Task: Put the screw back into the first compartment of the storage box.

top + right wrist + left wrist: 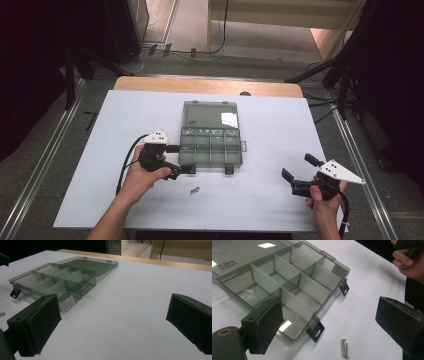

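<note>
Plainly, an open compartment box (210,142) is seen mid-tabletop (280,200), nothing visible inside. Both the left gripper (186,169) and right gripper (296,169) are held with jaws open, empty. Two screws (344,348) beside the box's front edge are probably to be picked next, requiring a narrow pinch.

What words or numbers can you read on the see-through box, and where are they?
Raised mark on the lid of the clear box: some letters, seen upside down and too faint to read.
White sticker on the end wall of the box: lines of tiny print, too small and blurred to read.
Nothing readable on the screws, the table or the grippers.
</note>
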